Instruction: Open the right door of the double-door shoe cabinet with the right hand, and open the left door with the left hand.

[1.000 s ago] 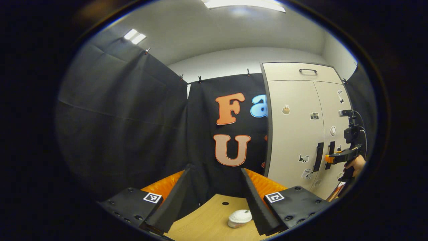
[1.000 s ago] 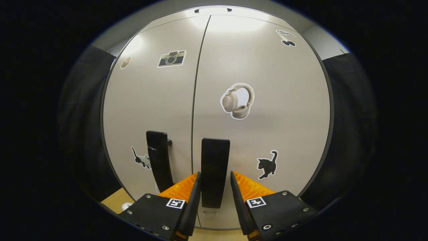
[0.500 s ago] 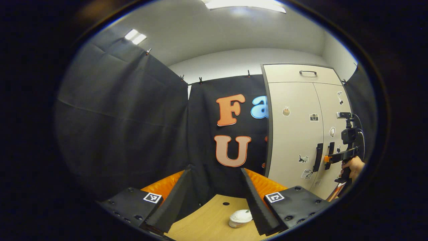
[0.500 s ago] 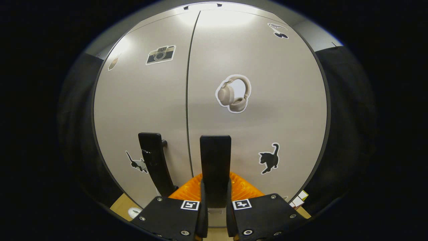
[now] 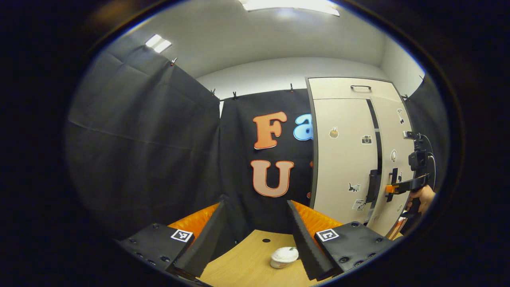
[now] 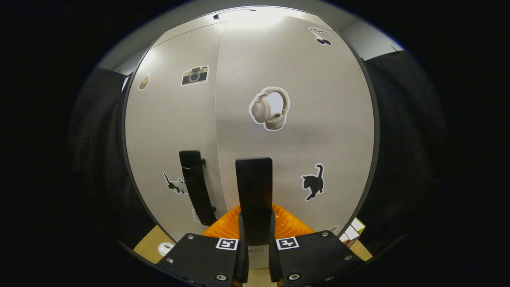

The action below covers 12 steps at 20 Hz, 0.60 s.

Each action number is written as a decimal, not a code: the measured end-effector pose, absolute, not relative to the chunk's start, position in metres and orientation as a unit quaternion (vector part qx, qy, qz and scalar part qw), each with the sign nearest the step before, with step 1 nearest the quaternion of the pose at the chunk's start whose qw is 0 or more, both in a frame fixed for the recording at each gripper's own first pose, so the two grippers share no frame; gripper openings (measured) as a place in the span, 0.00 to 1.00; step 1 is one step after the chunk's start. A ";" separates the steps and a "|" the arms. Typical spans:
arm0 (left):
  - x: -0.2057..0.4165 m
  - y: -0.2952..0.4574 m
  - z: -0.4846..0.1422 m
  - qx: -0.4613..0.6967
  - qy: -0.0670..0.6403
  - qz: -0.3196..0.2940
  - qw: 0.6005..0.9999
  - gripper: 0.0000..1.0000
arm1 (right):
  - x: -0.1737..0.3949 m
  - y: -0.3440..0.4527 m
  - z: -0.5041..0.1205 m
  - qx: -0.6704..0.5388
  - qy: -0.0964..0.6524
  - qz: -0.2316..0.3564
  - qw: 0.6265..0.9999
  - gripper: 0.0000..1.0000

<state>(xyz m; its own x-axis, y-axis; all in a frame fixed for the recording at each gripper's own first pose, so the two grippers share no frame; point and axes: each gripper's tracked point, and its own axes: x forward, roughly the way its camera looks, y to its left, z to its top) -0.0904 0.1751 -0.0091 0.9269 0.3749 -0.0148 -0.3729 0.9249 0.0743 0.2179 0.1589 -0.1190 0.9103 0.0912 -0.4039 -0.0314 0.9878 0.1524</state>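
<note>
We have the right gripper [image 6: 255, 255] clamped on the right door's handle [image 6: 254, 191], door cracked (dark gap visible); left gripper [image 5: 255, 239] wide, left door [image 5: 342, 159] untouched.

left gripper [image 5: 255, 239]: black screwed plates, square black-and-white tags, orange ribbed sides, black fingers
right gripper [image 6: 255, 255]: the same colours and tags

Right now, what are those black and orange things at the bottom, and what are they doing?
They are tongs a person holds, one in each hand, each carrying a camera. In the right gripper view, the right tongs pinch the black handle of the cabinet's right door, which stands slightly open. The left gripper view looks from farther away: the left tongs are open and hold nothing, above a wooden table with a small white cup. The left door is shut.
</note>
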 end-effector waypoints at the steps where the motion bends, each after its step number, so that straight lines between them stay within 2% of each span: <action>1: -0.089 0.170 -0.008 0.036 0.015 0.185 0.982 0.96 | 0.216 0.158 -0.118 0.073 0.209 0.036 0.974 0.20; 12: -0.058 0.090 -0.013 0.043 0.022 0.098 0.994 0.96 | 0.183 0.138 -0.108 0.075 0.208 0.078 0.972 0.20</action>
